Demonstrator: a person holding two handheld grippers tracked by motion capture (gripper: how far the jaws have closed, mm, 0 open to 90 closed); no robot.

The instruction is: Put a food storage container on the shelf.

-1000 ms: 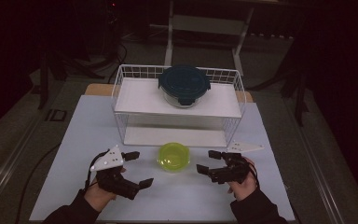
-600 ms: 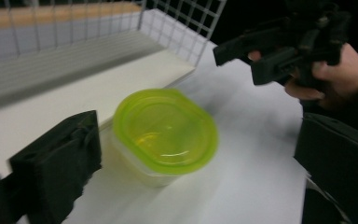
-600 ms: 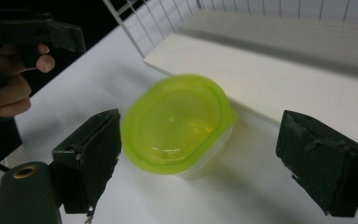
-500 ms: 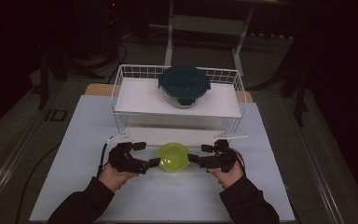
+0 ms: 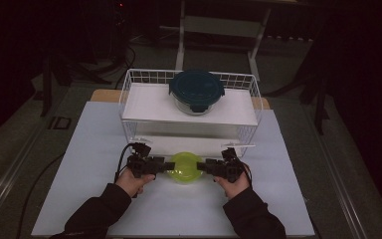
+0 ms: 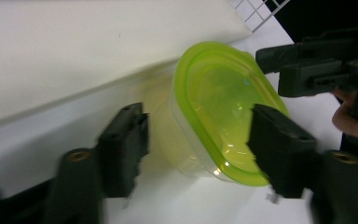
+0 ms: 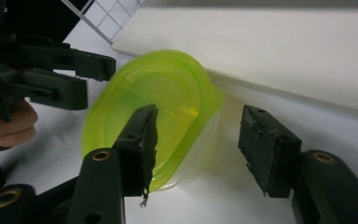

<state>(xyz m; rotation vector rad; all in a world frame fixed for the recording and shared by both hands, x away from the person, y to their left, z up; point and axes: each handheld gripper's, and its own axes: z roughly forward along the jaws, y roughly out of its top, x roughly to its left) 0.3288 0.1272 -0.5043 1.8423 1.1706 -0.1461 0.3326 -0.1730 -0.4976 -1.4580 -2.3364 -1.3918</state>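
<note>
Layout as I see it from above: the lidded tub [image 5: 184, 167] sits on the bench [image 5: 94, 149], just before the wire basket [image 5: 129, 94]. My left claw [image 5: 167, 166] flanks its left edge, my right claw [image 5: 202, 167] its right. Behind, in the basket, a sealed container [image 5: 196, 91] rests on a raised board [image 5: 149, 104].

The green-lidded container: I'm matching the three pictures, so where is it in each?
High view: green-lidded container low centre, between both grippers.
Left gripper view: centre-right, tilted.
Right gripper view: centre-left.
Shared landmark: the white wire basket, a corner at top right and top left.
</note>
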